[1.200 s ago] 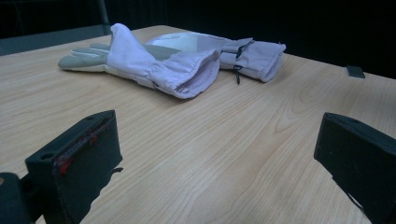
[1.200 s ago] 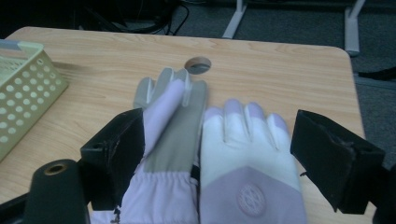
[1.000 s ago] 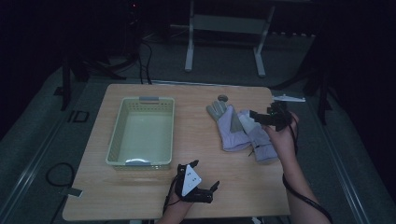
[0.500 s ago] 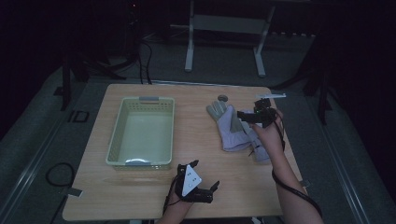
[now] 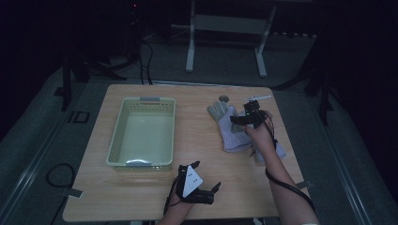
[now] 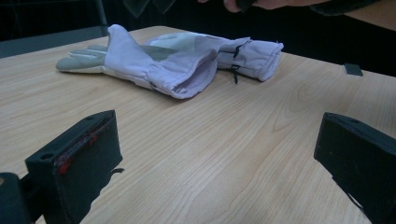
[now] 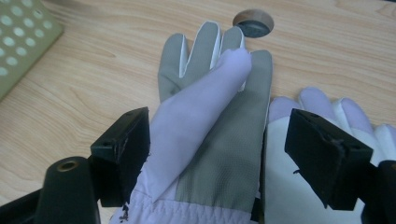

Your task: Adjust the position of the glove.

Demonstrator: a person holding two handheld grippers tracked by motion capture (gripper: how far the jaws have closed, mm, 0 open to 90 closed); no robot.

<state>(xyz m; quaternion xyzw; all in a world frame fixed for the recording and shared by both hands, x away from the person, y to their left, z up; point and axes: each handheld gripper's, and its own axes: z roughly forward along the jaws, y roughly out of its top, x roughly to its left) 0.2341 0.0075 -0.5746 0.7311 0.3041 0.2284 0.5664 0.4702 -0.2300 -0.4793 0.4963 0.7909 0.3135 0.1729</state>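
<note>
2 pale lilac fabric work gloves with grey palms lie side by side toward the far right corner of the light wooden tabletop (image 5: 187, 101), fingers pointing at the far edge, cuffs toward the near edge. The left-hand glove (image 5: 228, 126) lies flat with its thumb folded across the grey palm; the second glove (image 7: 322, 140) lies against it on the side of the right edge. A small round grommet hole (image 5: 223, 98) sits just beyond the fingertips.

The right gripper (image 5: 241, 117) hangs over the left-hand glove, and its jaws have just been closing a little; they stand apart, 1 on either side of that glove's palm, with the fabric between them but not pinched, as far as the right gripper view tells. The left gripper (image 5: 202, 177) rests near the near edge, jaws wide apart over bare wood, nothing between them.

The step in hand looks like the approach for a pick. Next the right gripper probably needs to sink onto the glove and close on a fold of fabric, likely the thumb flap, so it lifts clear of its neighbour. The pale green perforated plastic basket (image 5: 119, 133), toward the left edge and well apart from the gloves, seems the likely destination.
</note>
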